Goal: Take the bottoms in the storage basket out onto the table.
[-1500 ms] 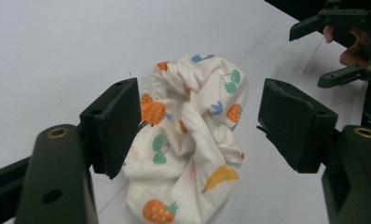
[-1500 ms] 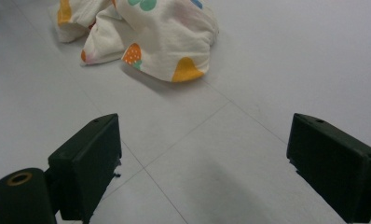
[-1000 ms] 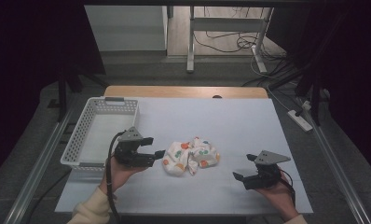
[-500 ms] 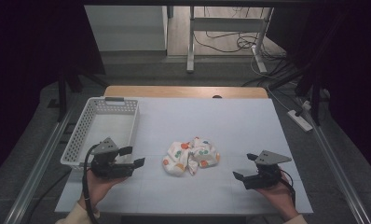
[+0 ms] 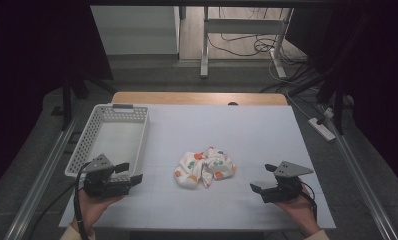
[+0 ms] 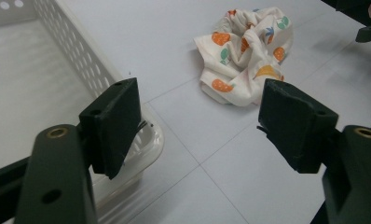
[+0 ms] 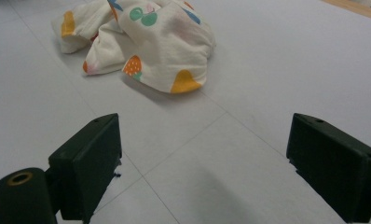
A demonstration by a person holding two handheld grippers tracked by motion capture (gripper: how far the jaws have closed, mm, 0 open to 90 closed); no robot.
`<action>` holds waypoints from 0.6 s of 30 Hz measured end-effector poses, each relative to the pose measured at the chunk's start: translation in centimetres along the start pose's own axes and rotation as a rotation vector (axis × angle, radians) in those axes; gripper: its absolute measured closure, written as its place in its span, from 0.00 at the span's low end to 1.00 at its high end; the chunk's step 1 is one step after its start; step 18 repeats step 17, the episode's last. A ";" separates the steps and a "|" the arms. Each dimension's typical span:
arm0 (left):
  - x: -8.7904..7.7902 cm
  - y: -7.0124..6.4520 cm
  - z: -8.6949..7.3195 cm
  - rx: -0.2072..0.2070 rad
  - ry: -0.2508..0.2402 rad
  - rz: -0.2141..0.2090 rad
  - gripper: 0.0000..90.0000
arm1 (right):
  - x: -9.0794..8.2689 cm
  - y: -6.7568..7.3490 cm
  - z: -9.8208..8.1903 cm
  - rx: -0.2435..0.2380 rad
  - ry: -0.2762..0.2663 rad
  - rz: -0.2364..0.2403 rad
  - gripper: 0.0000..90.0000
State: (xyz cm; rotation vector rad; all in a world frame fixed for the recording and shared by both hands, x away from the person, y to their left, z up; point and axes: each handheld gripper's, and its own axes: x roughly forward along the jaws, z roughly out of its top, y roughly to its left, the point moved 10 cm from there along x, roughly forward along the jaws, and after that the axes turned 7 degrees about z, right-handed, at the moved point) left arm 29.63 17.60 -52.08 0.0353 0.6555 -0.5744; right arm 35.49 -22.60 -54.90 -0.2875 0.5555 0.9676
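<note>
A crumpled patterned cloth lies mid-table. The left tool at eight o'clock and the right tool at four o'clock both gape, empty.

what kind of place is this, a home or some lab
Most likely a lab or recording bench, not a home: a white-topped work table between metal rails, loose cables and a white power strip on the grey floor, and a hand-held black two-jaw gripper at the table.

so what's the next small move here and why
Probably bring the left gripper in toward the crumpled cloth. Both grippers stand open and hold nothing, the cloth lies loose on the table between them, and the basket sits at the left, likely where it goes.
</note>
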 end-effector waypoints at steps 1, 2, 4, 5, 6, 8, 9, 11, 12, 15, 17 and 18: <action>0.0 0.0 0.0 0.003 0.001 0.000 0.31 | 0.0 0.0 0.0 0.000 -0.001 -0.001 0.11; 0.0 0.0 0.0 0.005 0.001 0.000 0.31 | 0.0 0.0 0.0 -0.002 -0.003 -0.001 0.11; 0.0 -0.1 0.0 0.006 0.002 -0.003 0.31 | 0.0 0.0 0.1 -0.004 -0.004 -0.002 0.12; 0.0 -0.1 0.0 0.005 0.003 -0.003 0.31 | 0.0 0.0 0.1 -0.005 -0.008 0.001 0.12; 0.0 -0.1 0.1 0.005 0.002 -0.003 0.31 | -0.1 0.0 0.1 -0.006 -0.008 -0.001 0.12; 0.0 -0.1 0.1 0.006 0.003 -0.004 0.31 | -0.1 0.0 0.1 -0.006 -0.010 -0.002 0.12; 0.0 0.0 0.1 0.006 0.002 -0.004 0.31 | -0.1 0.0 0.1 -0.006 -0.011 -0.002 0.12; 0.0 0.0 0.1 0.005 0.002 -0.005 0.31 | -0.1 0.0 0.2 -0.008 -0.011 -0.003 0.12; 0.0 0.0 0.1 0.005 0.001 -0.004 0.31 | -0.1 0.0 0.2 -0.009 -0.011 -0.003 0.12; -0.1 0.0 0.1 0.003 -0.002 -0.005 0.31 | -0.1 0.1 0.2 -0.010 -0.015 0.000 0.12; -0.1 0.0 0.2 0.004 -0.004 -0.004 0.31 | -0.2 0.2 0.3 -0.012 -0.017 0.002 0.12; -0.1 0.0 0.2 0.004 -0.004 -0.004 0.31 | -0.2 0.2 0.3 -0.012 -0.017 0.002 0.12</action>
